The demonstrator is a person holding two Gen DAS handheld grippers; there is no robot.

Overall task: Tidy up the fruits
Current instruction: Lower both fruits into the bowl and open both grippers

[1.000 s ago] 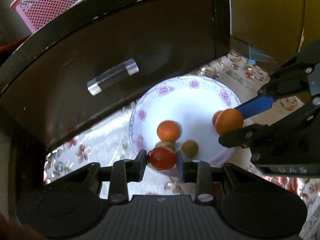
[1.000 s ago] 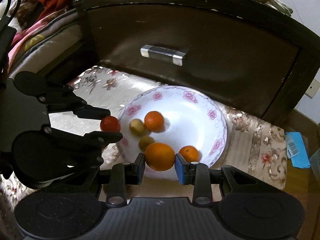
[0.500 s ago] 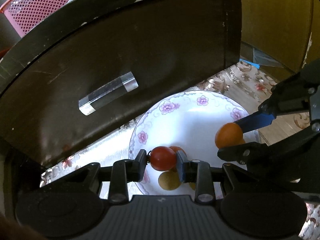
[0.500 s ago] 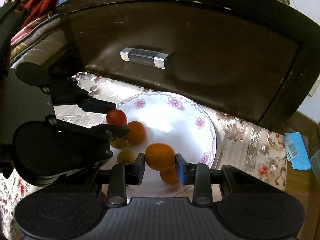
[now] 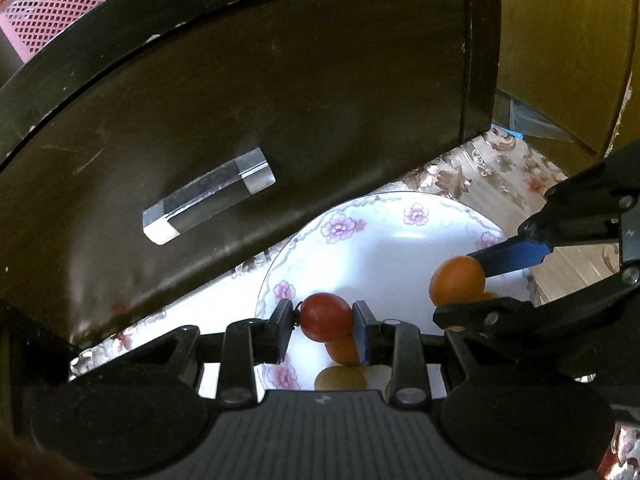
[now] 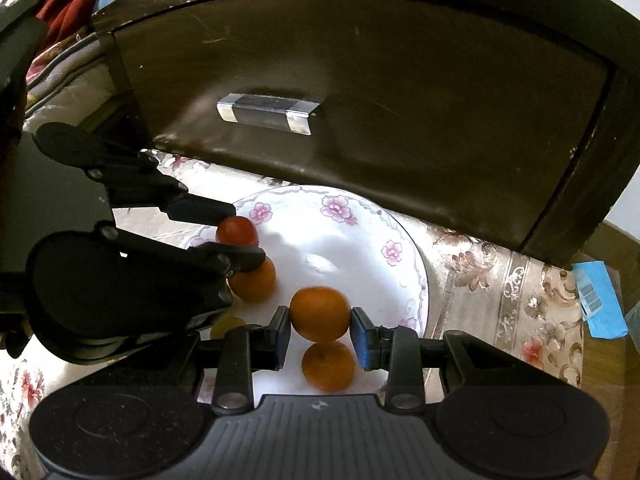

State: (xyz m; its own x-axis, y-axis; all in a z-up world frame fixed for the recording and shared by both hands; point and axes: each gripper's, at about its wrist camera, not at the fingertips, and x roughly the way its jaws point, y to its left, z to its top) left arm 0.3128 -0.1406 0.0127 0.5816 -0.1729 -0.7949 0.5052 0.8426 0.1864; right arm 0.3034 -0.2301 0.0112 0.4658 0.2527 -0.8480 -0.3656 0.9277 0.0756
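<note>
A white plate with pink flowers (image 5: 384, 240) (image 6: 340, 240) lies on a patterned cloth in front of a dark drawer. My left gripper (image 5: 323, 322) (image 6: 236, 232) is shut on a red tomato (image 5: 326, 317) (image 6: 237, 231) over the plate's left side. My right gripper (image 6: 319, 330) (image 5: 460, 286) is shut on an orange (image 6: 320, 313) (image 5: 457, 280) above the plate's near right part. On the plate lie a second orange (image 6: 329, 365), a third orange (image 6: 254, 280) (image 5: 344, 350) under the tomato, and a small yellowish fruit (image 5: 340, 378) (image 6: 228, 326).
The dark drawer front (image 5: 240, 120) (image 6: 380, 100) with a clear bar handle (image 5: 208, 202) (image 6: 266, 114) rises close behind the plate. A pink mesh basket (image 5: 48, 4) sits at the upper left. A blue card (image 6: 600, 300) lies at the right on the floral cloth (image 6: 500, 280).
Both grippers have come forward and lower over the plate, each keeping its fruit. The plate and the drawer front look larger and nearer than before.
</note>
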